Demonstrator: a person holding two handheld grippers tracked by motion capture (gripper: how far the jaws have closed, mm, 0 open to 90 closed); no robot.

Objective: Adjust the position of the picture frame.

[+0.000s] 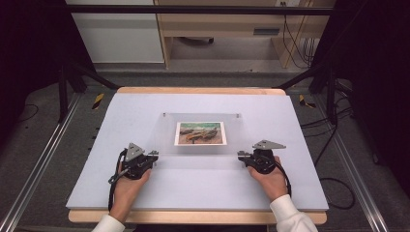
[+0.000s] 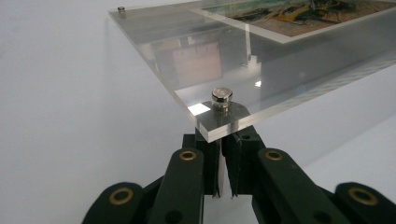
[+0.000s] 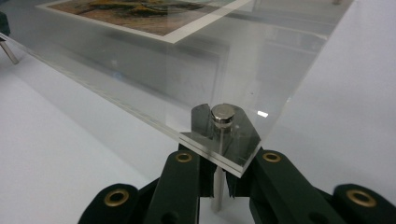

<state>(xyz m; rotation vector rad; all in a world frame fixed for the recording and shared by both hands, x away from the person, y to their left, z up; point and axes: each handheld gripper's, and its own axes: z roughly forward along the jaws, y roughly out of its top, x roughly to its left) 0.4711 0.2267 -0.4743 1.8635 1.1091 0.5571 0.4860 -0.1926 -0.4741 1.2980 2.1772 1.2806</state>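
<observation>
A clear acrylic picture frame (image 1: 164, 137) rests mid-table on short metal legs and holds a colourful landscape print (image 1: 200, 133). My left gripper (image 1: 154, 154) is at its near left corner. In the left gripper view the jaws (image 2: 224, 182) are shut on the leg under the round metal cap (image 2: 222, 95). At the near right corner sits my right gripper (image 1: 240, 154). In the right gripper view its jaws (image 3: 217, 186) are shut on the metal leg (image 3: 217, 196) below the cap (image 3: 222, 113). The corner plate hides the upper part of both legs.
The frame sits on a pale board (image 1: 121, 111) over a wooden tabletop (image 1: 193, 90). Two more metal caps mark the far corners (image 1: 164, 115) (image 1: 239, 115). Black rig posts (image 1: 63, 87) flank the table, and cables (image 1: 333, 183) lie on the floor at right.
</observation>
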